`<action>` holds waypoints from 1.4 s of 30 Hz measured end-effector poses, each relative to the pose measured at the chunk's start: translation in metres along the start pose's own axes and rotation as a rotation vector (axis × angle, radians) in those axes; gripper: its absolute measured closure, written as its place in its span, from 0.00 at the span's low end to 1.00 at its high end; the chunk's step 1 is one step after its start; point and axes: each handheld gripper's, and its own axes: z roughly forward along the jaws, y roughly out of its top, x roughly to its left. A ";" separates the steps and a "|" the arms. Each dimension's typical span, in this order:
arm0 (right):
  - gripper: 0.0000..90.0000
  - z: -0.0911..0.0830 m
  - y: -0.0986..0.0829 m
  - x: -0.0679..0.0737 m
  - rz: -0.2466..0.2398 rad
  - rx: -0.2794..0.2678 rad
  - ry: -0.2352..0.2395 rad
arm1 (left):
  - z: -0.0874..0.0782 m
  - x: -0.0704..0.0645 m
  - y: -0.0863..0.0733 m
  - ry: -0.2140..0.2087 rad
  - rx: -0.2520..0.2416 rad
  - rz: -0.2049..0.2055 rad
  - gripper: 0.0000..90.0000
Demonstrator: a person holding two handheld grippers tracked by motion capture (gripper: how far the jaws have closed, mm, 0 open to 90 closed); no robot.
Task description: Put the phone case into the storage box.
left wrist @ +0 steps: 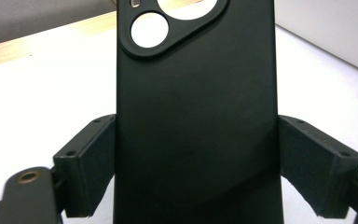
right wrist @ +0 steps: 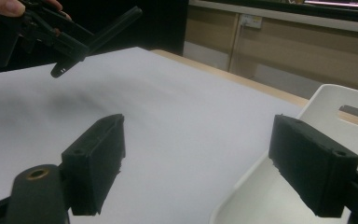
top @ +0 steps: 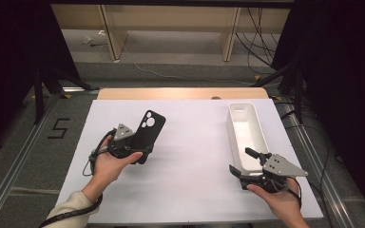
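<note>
A black phone case (top: 150,124) with a camera cut-out is held off the white sheet, tilted up and away from the person. My left gripper (top: 140,144) is shut on its lower part. In the left gripper view the case (left wrist: 196,93) stands between both jaws of my left gripper (left wrist: 196,163), touching each pad. My right gripper (top: 242,161) is open with nothing in it, at the near end of a long white tray (top: 233,130). From the right gripper view, my right gripper (right wrist: 205,154) has wide jaws, the tray's corner (right wrist: 340,100) lies at right, and the case (right wrist: 116,23) shows edge-on far off.
A white sheet (top: 190,161) covers the table, whose wooden far edge (top: 180,93) shows beyond it. The tray lies lengthwise at the right side and looks empty. Dark stands and cables flank the table on the floor.
</note>
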 end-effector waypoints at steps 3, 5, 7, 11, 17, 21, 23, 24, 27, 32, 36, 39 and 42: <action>0.22 0.000 0.000 0.000 0.000 0.001 0.000 | 0.001 -0.003 0.000 -0.005 -0.003 0.007 0.18; 0.22 0.000 0.000 0.000 0.000 0.002 -0.001 | 0.001 -0.005 0.000 -0.010 -0.004 0.006 0.18; 0.22 0.001 0.000 0.000 -0.001 0.002 -0.002 | 0.001 -0.006 0.000 -0.011 -0.004 0.010 0.18; 0.22 0.001 0.000 0.000 -0.001 0.005 -0.001 | 0.001 -0.009 0.000 -0.016 -0.006 0.010 0.18; 0.22 0.001 0.000 0.000 0.001 0.004 -0.002 | 0.002 -0.013 0.001 -0.024 -0.006 0.018 0.18; 0.22 0.001 0.000 0.000 0.000 0.005 -0.002 | 0.002 -0.016 0.001 -0.031 -0.005 0.021 0.18; 0.22 0.002 0.000 0.000 0.000 0.006 -0.002 | 0.002 -0.017 0.001 -0.033 -0.004 0.025 0.18; 0.22 0.002 0.000 0.000 0.000 0.006 -0.002 | 0.003 -0.018 0.001 -0.036 -0.006 0.024 0.18; 0.22 0.002 0.000 0.000 0.000 0.006 -0.002 | 0.003 -0.020 0.001 -0.040 -0.006 0.027 0.18; 0.22 0.002 0.000 0.000 0.001 0.005 -0.003 | 0.003 -0.024 0.001 -0.050 -0.008 0.033 0.18; 0.22 0.002 0.000 0.000 0.001 0.005 -0.002 | 0.004 -0.027 0.002 -0.057 -0.007 0.036 0.18; 0.22 0.002 0.000 0.000 0.001 0.004 -0.002 | 0.004 -0.030 0.002 -0.063 -0.007 0.040 0.18; 0.22 0.002 0.000 0.000 0.001 0.004 -0.002 | 0.004 -0.032 0.002 -0.069 -0.005 0.047 0.18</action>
